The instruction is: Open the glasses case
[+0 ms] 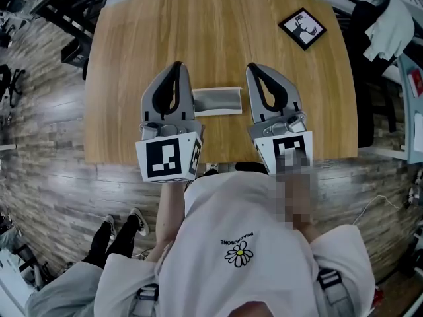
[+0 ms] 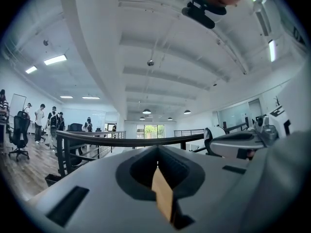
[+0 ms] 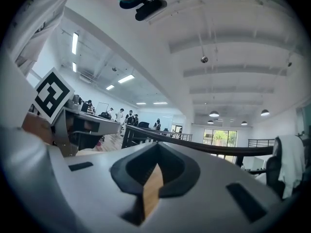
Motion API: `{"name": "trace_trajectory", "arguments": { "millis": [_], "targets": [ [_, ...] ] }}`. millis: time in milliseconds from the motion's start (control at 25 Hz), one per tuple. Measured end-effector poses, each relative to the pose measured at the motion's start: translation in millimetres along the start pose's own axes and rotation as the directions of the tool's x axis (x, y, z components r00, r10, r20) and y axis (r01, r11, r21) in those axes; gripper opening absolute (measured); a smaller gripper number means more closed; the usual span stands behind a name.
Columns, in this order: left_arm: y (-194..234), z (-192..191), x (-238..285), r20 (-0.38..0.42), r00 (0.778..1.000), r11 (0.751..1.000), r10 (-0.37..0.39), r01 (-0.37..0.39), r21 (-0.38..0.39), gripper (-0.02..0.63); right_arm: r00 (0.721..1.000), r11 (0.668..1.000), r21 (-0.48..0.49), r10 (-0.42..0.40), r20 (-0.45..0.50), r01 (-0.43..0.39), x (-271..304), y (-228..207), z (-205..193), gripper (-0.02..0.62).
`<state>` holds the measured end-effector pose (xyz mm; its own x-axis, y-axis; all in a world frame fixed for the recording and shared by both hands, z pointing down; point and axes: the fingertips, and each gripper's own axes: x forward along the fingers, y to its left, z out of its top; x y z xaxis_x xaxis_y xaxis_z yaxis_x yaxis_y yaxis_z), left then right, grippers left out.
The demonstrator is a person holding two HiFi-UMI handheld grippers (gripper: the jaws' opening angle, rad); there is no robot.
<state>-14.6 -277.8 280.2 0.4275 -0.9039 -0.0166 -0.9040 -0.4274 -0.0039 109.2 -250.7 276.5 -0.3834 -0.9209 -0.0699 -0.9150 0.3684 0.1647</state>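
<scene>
The glasses case (image 1: 217, 102), grey with a white edge along its far side, lies on the wooden table (image 1: 218, 38) near the front edge. From above I cannot tell whether its lid is up. My left gripper (image 1: 177, 66) hangs above the table just left of the case, and my right gripper (image 1: 254, 67) just right of it. Both point level and away from me. Each is shut with nothing between its jaws. In the left gripper view (image 2: 157, 149) and the right gripper view (image 3: 158, 145) the jaws meet at the tips, and the case is out of sight.
A black-framed deer picture (image 1: 302, 28) lies at the table's far right corner. A chair draped with clothes (image 1: 388, 25) stands to the right of the table. Someone's legs (image 1: 115, 233) are at the lower left. Beyond a dark railing (image 2: 121, 141), people stand far off.
</scene>
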Motion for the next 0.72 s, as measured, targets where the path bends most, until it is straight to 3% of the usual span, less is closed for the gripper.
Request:
{"name": "trace_trajectory", "arguments": {
  "millis": [720],
  "targets": [
    [0.2,-2.6,0.6,-0.013,1.000,0.999,-0.024,0.025,0.032,0.017,1.000,1.000,-0.015,-0.018,-0.024,0.018,-2.2,-0.9,-5.2,0.006]
  ]
}}
